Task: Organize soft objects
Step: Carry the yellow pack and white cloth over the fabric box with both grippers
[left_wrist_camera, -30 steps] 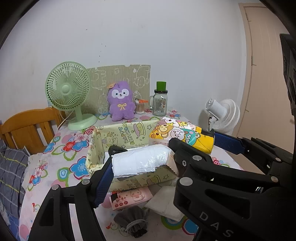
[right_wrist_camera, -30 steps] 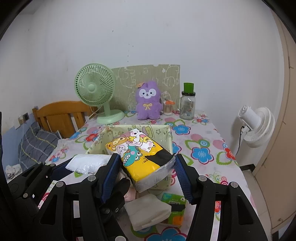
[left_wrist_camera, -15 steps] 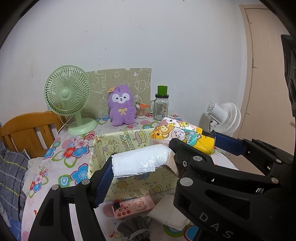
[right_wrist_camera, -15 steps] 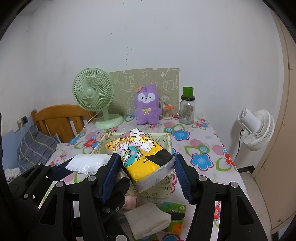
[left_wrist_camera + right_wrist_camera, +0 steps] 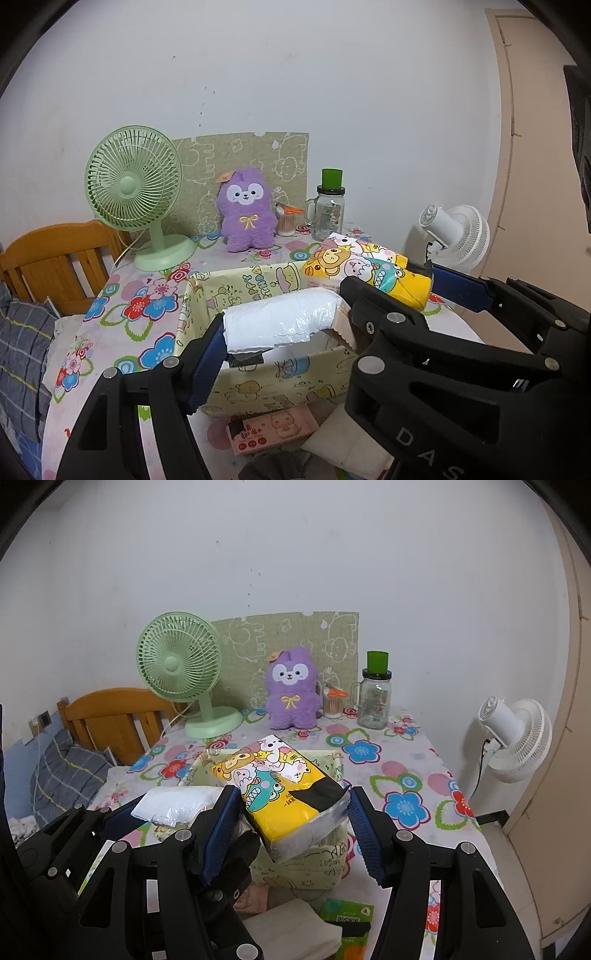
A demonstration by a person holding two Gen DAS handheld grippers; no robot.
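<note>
My left gripper (image 5: 282, 325) is shut on a white tissue pack (image 5: 280, 323) and holds it over the near edge of a pale yellow fabric box (image 5: 284, 376). My right gripper (image 5: 293, 812) is shut on a yellow cartoon tissue pack (image 5: 280, 786) and holds it above the same box (image 5: 325, 864). The yellow pack also shows in the left wrist view (image 5: 365, 271), and the white pack in the right wrist view (image 5: 173, 805). A pink tissue packet (image 5: 271, 428), a white folded cloth (image 5: 291, 930) and a green packet (image 5: 349, 919) lie on the table in front of the box.
On the floral tablecloth (image 5: 402, 775) at the back stand a green fan (image 5: 184, 672), a purple plush (image 5: 293, 688), a cotton-swab jar (image 5: 332, 701) and a glass jar with a green lid (image 5: 375, 696). A wooden chair (image 5: 110, 720) is left, a white fan (image 5: 517, 734) right.
Both grippers have moved forward with their packs, which now hang over the box. The items in front of the box have slid toward the bottom of both views.
</note>
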